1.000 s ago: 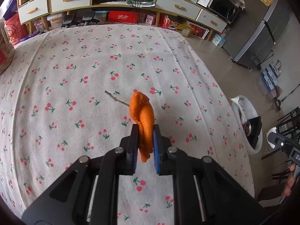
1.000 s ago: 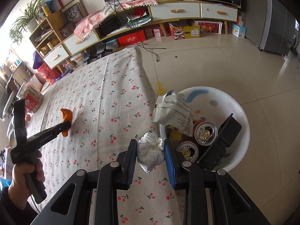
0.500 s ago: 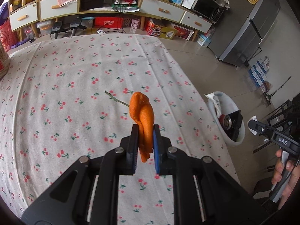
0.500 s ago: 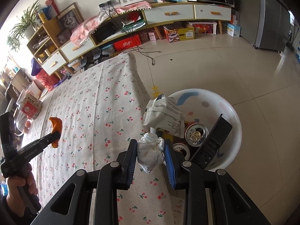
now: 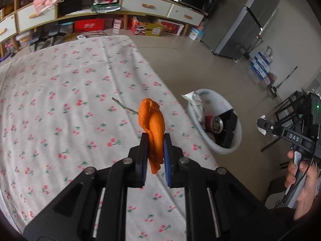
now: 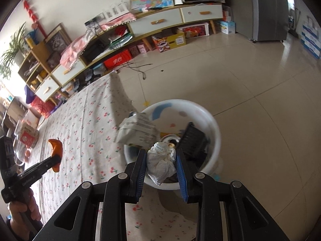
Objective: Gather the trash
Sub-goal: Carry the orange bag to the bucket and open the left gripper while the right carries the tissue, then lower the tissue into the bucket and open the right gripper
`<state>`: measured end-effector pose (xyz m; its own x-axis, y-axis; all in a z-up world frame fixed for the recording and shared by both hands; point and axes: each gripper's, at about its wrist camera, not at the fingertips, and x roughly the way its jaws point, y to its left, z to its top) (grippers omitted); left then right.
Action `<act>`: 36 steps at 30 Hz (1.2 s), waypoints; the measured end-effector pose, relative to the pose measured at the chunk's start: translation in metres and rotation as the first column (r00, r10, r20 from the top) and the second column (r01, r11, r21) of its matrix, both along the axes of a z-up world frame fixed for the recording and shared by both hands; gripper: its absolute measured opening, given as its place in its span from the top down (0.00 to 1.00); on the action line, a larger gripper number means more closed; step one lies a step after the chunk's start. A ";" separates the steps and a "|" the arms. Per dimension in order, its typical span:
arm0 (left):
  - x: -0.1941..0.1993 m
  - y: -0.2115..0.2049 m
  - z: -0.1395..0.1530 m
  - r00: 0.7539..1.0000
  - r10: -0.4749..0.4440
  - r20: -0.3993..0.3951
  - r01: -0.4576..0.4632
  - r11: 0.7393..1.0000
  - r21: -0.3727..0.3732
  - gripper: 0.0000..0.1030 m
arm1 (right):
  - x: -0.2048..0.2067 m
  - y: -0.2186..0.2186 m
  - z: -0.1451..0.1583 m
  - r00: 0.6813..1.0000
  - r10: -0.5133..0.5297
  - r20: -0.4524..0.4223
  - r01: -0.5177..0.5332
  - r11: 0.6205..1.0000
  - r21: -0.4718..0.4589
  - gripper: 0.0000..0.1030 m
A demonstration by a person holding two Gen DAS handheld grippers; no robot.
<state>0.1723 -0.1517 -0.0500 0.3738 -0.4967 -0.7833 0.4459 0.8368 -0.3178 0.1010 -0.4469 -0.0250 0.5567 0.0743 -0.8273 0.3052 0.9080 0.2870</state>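
My left gripper (image 5: 154, 142) is shut on an orange peel (image 5: 152, 120) and holds it above the cherry-print tablecloth (image 5: 60, 100), near the table's right edge. My right gripper (image 6: 160, 158) is shut on a crumpled white tissue (image 6: 160, 162) and holds it over the near rim of the white trash bin (image 6: 212, 124). The bin stands on the floor beside the table and holds a white wrapper (image 6: 136, 130), cans and a black box (image 6: 192, 140). The bin also shows in the left wrist view (image 5: 236, 140). The peel shows in the right wrist view (image 6: 55, 148).
A thin twig (image 5: 124, 106) lies on the cloth beyond the peel. A long low cabinet (image 6: 160, 22) with drawers stands at the far wall, boxes under it. A grey fridge (image 5: 240, 20) stands to the right. Tiled floor (image 6: 260, 100) surrounds the bin.
My right gripper has carried the tissue forward, from beside the bin to over its near rim. My left gripper has moved right toward the table edge with the peel.
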 end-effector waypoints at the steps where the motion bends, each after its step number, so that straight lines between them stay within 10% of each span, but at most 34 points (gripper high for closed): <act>1: -0.001 -0.008 0.000 1.000 -0.016 0.001 0.016 1.000 -0.002 0.85 | -0.003 -0.005 0.000 1.000 -0.008 0.001 0.008 1.000 0.004 0.71; 19: 0.000 -0.150 -0.020 0.977 -0.208 -0.047 0.210 0.977 0.037 0.79 | -0.028 -0.061 -0.007 0.995 -0.101 0.001 0.100 0.993 0.066 0.71; 23: 0.001 -0.140 -0.017 0.984 -0.176 -0.023 0.177 0.983 0.044 0.48 | -0.027 -0.062 -0.008 0.995 -0.099 -0.002 0.099 0.993 0.069 0.71; 36: -0.022 -0.050 0.002 0.995 -0.068 0.078 0.060 0.993 0.104 0.25 | 0.016 -0.024 -0.015 0.999 -0.007 -0.042 0.009 0.999 0.045 0.71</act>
<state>0.1500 -0.2016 -0.0482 0.4080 -0.4414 -0.7992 0.5203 0.8317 -0.1938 0.1174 -0.4710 -0.0402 0.5221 0.1079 -0.8460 0.3253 0.8918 0.3145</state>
